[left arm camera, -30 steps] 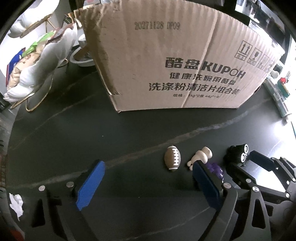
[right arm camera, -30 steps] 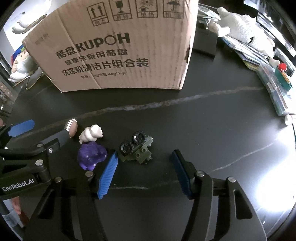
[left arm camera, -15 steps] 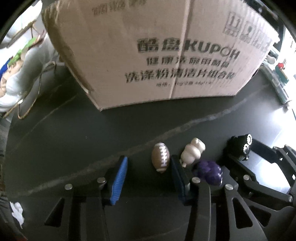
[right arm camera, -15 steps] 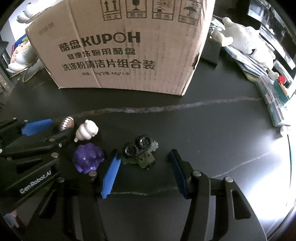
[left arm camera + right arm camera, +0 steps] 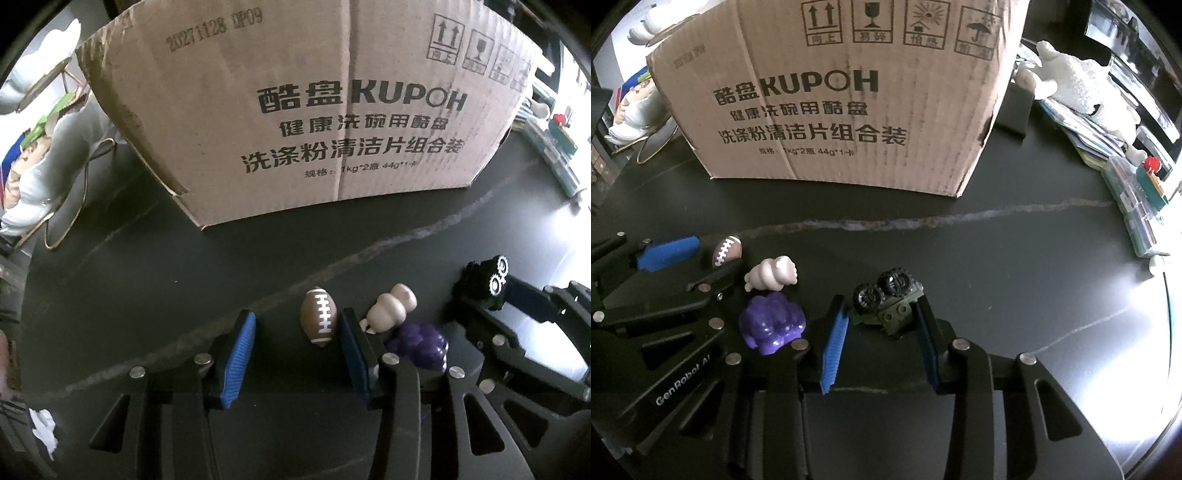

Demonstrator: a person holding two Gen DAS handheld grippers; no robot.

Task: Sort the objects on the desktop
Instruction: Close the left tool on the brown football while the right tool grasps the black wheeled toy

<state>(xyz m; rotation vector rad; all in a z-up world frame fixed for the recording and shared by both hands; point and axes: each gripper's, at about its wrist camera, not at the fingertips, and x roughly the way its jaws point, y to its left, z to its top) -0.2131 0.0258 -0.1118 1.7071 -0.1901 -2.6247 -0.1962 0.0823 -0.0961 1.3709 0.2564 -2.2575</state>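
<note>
A small brown football [image 5: 319, 315] lies on the black table between the blue pads of my left gripper [image 5: 297, 319]. It touches the right-hand pad, a gap remains on the left, and the jaws are closing. Just right of it are a white puffy figure [image 5: 391, 310] and a purple grape-like toy [image 5: 421, 341]. In the right wrist view my right gripper [image 5: 882, 306] is shut on a dark green toy car [image 5: 886, 299] with black wheels, one pad on each side. The football [image 5: 727, 250] shows there too, at the left.
A big cardboard box [image 5: 314, 110] stands right behind the toys. Beyond it to the right are a white plush animal [image 5: 1082, 88] and stacked plastic cases [image 5: 1137, 206]. A gold wire stand [image 5: 70, 206] sits at the left, crumpled paper [image 5: 42, 428] near the front left edge.
Both grippers' jaws have narrowed a lot. The left pads have drawn in around the football. The right pads have closed onto the green toy car. Neither hand has shifted much.
</note>
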